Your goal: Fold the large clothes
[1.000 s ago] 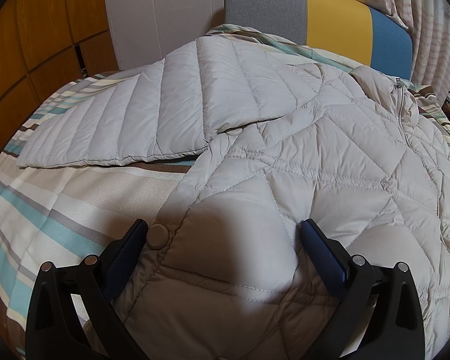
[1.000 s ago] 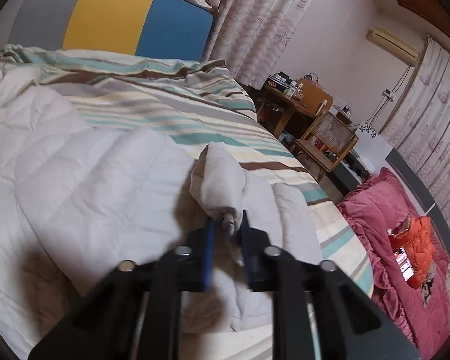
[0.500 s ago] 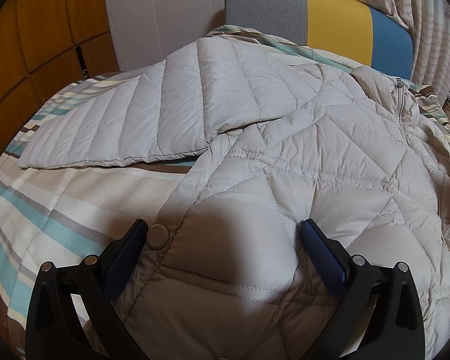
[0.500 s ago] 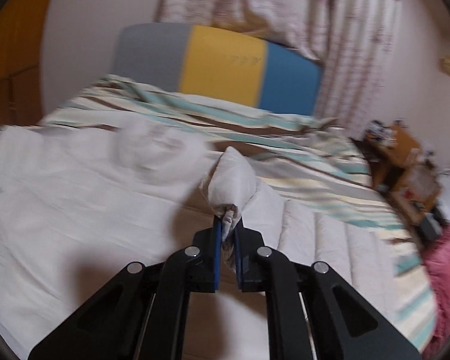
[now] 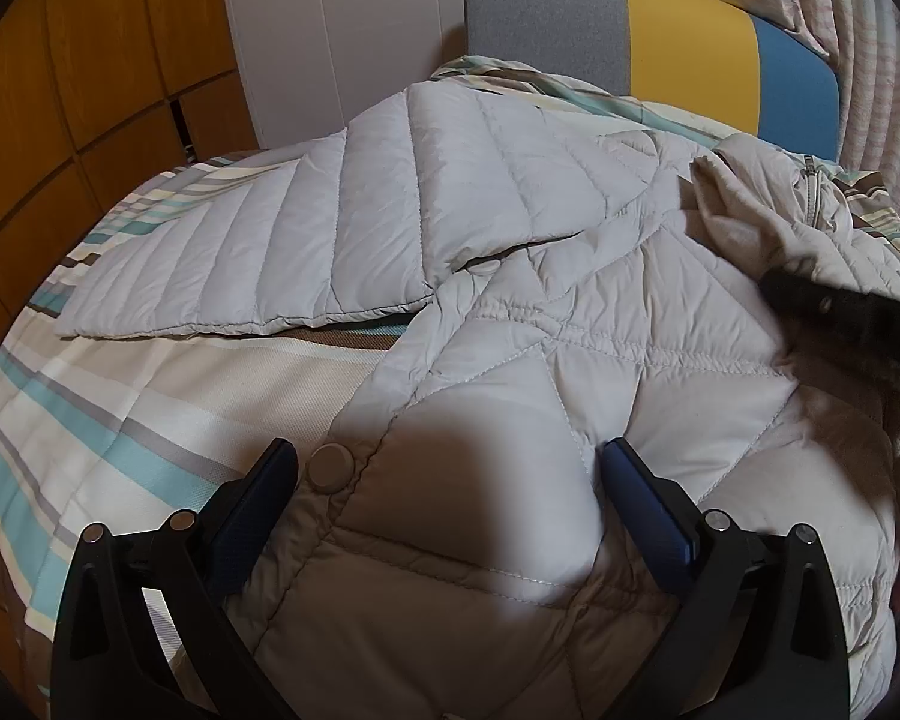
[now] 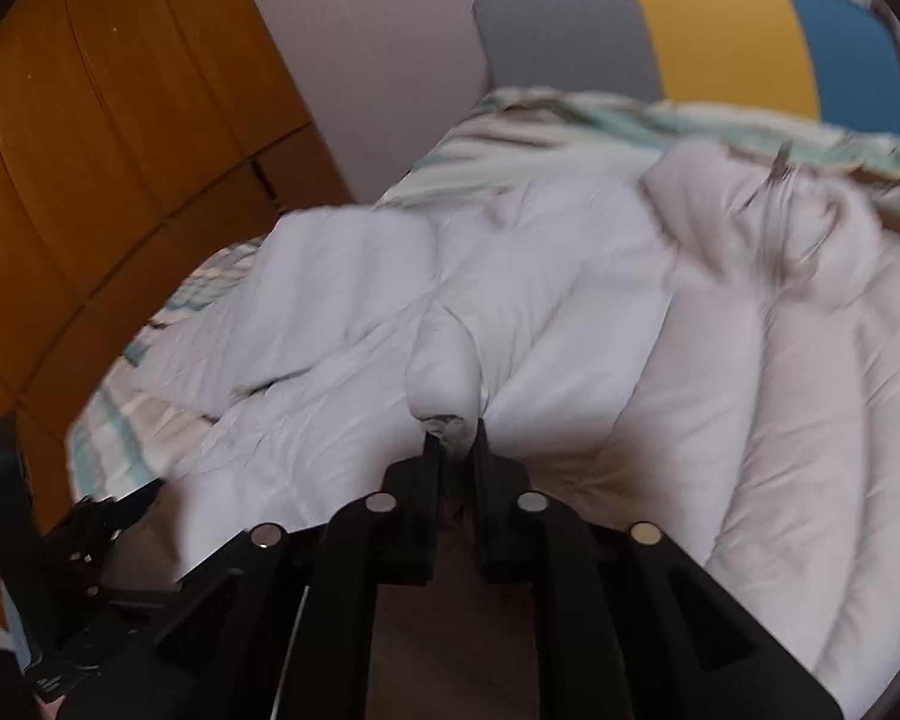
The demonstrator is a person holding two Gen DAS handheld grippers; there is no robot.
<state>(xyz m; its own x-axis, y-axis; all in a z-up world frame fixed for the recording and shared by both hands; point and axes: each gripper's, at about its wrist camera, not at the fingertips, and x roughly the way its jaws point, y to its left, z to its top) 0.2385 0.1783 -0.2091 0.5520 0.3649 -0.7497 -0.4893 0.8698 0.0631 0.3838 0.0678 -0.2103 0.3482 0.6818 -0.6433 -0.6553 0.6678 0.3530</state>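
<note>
A pale grey quilted down jacket [image 5: 570, 324] lies spread on the striped bed [image 5: 114, 420], one sleeve [image 5: 282, 264] stretched out to the left. My left gripper [image 5: 447, 495] is open, its fingers either side of the jacket's hem beside a snap button [image 5: 330, 468]. My right gripper [image 6: 455, 438] is shut on the cuff of the other sleeve [image 6: 444, 372] and holds it over the jacket's body. The right gripper also shows in the left wrist view [image 5: 840, 312], with the sleeve [image 5: 744, 222] draped from it. The right wrist view is blurred.
A grey, yellow and blue headboard [image 5: 678, 36] stands at the far end of the bed. Orange wooden panels [image 5: 72, 78] and a white wall [image 5: 342, 30] are on the left. Patterned curtains [image 5: 876, 42] hang at the far right.
My right gripper has swung left with the sleeve cuff, carrying it over the jacket's body, and now shows in the left wrist view. The left gripper has not moved.
</note>
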